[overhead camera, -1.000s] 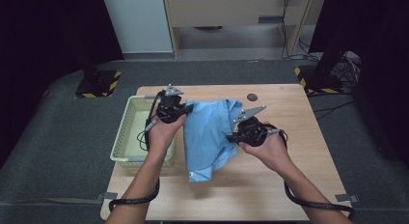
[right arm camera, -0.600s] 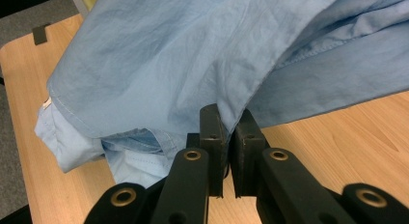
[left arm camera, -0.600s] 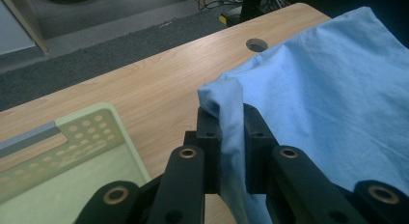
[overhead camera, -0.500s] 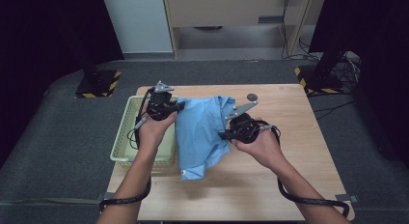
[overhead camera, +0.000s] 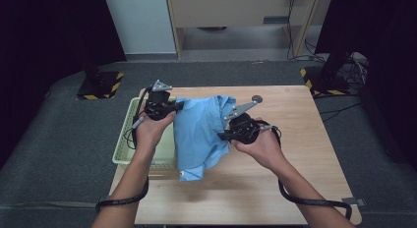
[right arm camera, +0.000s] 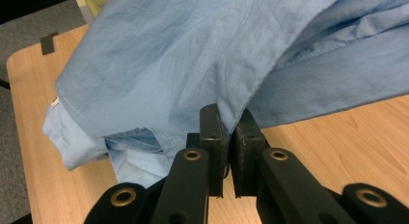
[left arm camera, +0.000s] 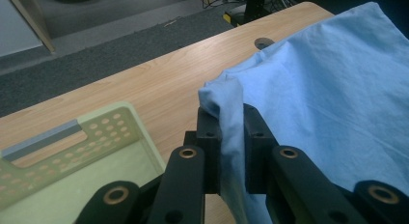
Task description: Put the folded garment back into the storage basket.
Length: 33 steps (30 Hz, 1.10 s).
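Wooden table [overhead camera: 295, 139] up front, dark floor all around. Blue shirt [overhead camera: 201, 132] hanging between the two tongs, left gripper [overhead camera: 174, 106] pinched tight on one edge and right gripper [overhead camera: 223, 136] pinched tight on the other, bottom end drooping onto the table. Green basket [overhead camera: 129, 139] just to the left, right under the left hand, so probably a short trip that way next, left side first.
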### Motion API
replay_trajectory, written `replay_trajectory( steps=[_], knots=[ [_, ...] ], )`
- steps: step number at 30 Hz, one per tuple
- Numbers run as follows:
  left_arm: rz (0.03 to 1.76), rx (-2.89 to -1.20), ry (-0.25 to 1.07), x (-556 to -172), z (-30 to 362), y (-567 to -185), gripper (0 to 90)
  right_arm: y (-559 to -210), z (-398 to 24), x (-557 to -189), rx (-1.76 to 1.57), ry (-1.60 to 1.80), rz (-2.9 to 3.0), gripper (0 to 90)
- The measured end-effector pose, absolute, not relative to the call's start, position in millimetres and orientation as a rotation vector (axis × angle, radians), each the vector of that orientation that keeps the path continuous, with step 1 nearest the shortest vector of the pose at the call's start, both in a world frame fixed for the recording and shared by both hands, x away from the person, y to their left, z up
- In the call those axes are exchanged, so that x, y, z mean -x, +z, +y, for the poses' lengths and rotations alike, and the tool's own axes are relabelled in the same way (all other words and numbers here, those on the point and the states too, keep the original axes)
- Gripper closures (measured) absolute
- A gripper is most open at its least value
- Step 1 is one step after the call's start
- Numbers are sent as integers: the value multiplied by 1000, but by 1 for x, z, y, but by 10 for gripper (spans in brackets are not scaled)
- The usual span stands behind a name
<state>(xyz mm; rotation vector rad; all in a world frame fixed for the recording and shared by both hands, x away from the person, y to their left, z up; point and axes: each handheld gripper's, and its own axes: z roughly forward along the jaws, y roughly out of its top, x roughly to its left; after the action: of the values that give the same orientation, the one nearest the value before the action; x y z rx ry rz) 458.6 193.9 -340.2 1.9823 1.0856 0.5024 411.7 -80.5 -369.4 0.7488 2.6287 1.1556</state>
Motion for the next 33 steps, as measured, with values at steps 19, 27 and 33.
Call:
replay_trajectory(
  steps=[19, 27, 33],
  knots=[
    [1107, -1987, 541, -468, 226, -313, 814, -357, -49, -429, -728, 1209, 2632, 856],
    [1143, -1958, 559, -467, 249, -309, 815, -354, -34, -433, -707, 1229, 2637, 856],
    [1172, -1953, 574, -470, 261, -311, 818, -358, -19, -438, -696, 1224, 2650, 857]
  ],
)
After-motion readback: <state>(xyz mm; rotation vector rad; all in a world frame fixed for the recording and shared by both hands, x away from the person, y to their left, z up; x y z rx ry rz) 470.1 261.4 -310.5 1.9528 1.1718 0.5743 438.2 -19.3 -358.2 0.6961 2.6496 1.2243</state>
